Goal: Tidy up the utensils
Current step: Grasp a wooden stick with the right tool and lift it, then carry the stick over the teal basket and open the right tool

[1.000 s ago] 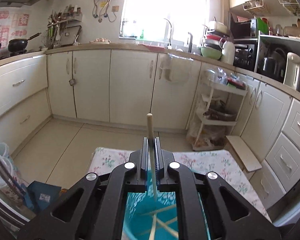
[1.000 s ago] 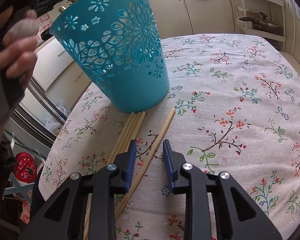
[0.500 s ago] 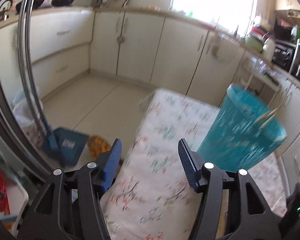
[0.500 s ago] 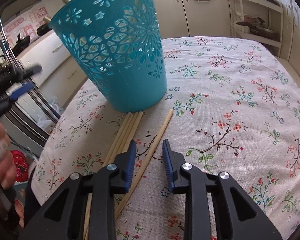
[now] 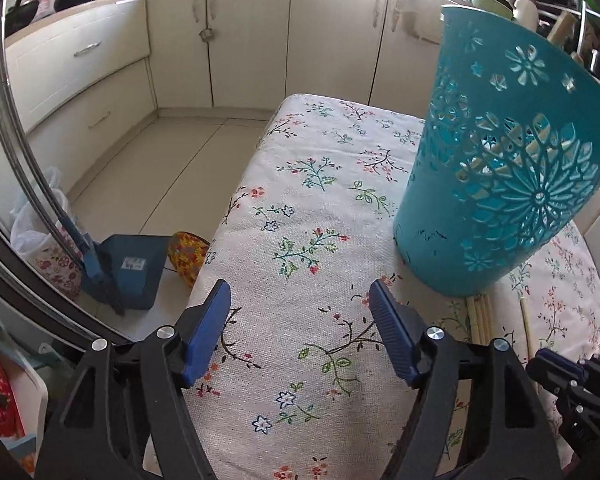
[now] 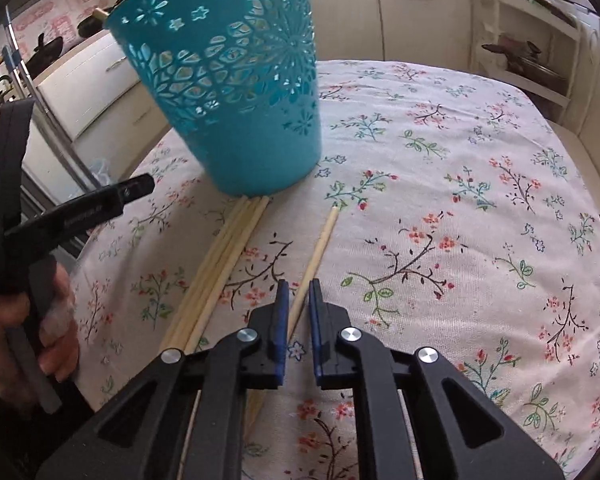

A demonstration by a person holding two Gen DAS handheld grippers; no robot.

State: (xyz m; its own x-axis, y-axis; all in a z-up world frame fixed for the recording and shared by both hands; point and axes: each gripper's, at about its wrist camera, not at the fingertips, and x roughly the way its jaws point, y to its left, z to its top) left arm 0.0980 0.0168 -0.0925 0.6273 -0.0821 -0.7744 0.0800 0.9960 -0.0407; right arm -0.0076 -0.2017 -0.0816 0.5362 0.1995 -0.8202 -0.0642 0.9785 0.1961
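Now your right gripper (image 6: 297, 300) is closing around a lone chopstick (image 6: 318, 246) at lower centre, not yet pinched; your left gripper (image 5: 300, 300) is opening, empty, beside the teal basket (image 5: 500, 184).

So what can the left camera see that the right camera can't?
Only the left wrist view shows the blue dustpan on the floor beside the table and the left gripper, its jaws opening with nothing between them.

Only the right wrist view shows the right gripper, its jaws closing around a single chopstick, not yet pressing it, and the hand holding the other gripper.

Both show the teal basket, the bundle of chopsticks at its base and the flowered tablecloth.
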